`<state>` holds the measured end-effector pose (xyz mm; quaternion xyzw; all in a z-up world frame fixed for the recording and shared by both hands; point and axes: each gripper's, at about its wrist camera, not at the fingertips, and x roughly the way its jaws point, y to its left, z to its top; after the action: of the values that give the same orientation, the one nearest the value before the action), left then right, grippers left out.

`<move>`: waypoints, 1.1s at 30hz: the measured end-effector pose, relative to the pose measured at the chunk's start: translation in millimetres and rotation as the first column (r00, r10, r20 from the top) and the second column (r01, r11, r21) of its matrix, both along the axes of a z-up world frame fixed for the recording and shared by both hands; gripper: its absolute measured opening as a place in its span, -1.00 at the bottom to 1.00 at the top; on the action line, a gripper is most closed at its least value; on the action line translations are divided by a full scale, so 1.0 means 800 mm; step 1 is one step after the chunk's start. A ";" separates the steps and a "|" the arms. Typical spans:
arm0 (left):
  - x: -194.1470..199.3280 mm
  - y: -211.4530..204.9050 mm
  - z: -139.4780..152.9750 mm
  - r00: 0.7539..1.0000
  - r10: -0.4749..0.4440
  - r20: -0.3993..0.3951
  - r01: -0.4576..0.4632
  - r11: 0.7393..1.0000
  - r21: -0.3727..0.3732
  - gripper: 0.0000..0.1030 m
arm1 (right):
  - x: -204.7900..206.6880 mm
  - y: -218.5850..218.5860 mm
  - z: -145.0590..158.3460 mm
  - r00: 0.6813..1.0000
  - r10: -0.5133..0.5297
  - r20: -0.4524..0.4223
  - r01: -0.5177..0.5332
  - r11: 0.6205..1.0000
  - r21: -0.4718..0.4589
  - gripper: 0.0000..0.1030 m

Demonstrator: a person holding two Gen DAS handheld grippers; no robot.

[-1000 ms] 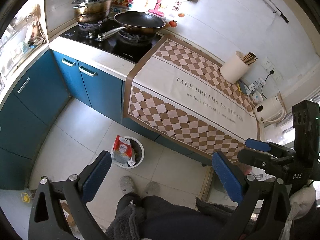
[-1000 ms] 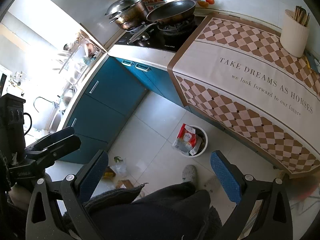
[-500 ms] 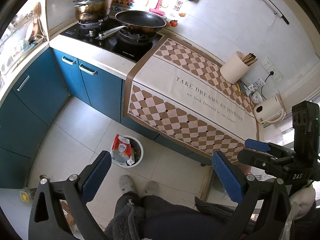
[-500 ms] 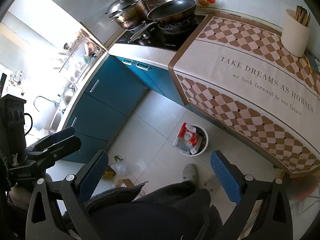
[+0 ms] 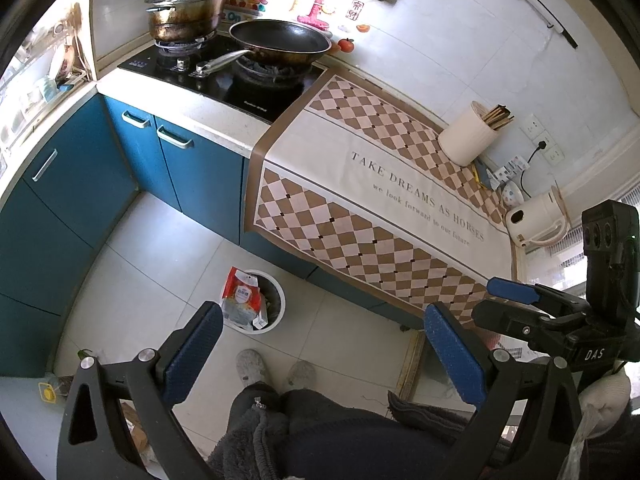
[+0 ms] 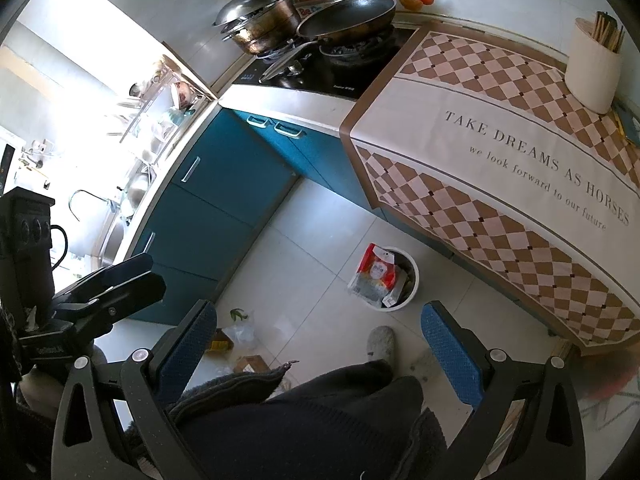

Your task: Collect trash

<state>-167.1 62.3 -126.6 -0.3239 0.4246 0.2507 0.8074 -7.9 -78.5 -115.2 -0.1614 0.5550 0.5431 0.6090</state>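
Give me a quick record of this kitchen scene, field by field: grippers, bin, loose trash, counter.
left gripper: open, holding nothing, above the floor
right gripper: open, holding nothing
trash bin: white, round, on floor by the blue cabinets
in bin: red and white packet sticking out over the rim
loose trash: clear plastic bag and small cardboard box on floor
counter: checkered cloth, utensil holder, kettle

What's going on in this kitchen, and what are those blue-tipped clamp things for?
A person is standing over the kitchen floor with a hand-held gripper in each hand, collecting trash. The left gripper and right gripper are both open and hold nothing. Below them a white bin already has a red-and-white packet sticking out of it. More litter lies on the floor by the blue cabinets.
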 end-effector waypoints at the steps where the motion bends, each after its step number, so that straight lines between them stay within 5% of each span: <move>1: -0.001 -0.001 -0.001 1.000 -0.002 0.000 0.002 1.000 -0.001 1.00 | 0.000 0.000 0.000 1.000 0.000 0.000 0.000 1.000 0.000 1.00; 33: -0.002 -0.010 -0.002 1.000 -0.007 0.004 0.007 1.000 -0.008 1.00 | 0.005 -0.010 0.007 1.000 -0.017 0.013 0.017 1.000 0.000 1.00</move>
<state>-168.6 54.1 -128.5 -0.3260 0.4252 0.2457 0.8078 -4.0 -86.5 -110.0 -0.1605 0.5524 0.5369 0.6172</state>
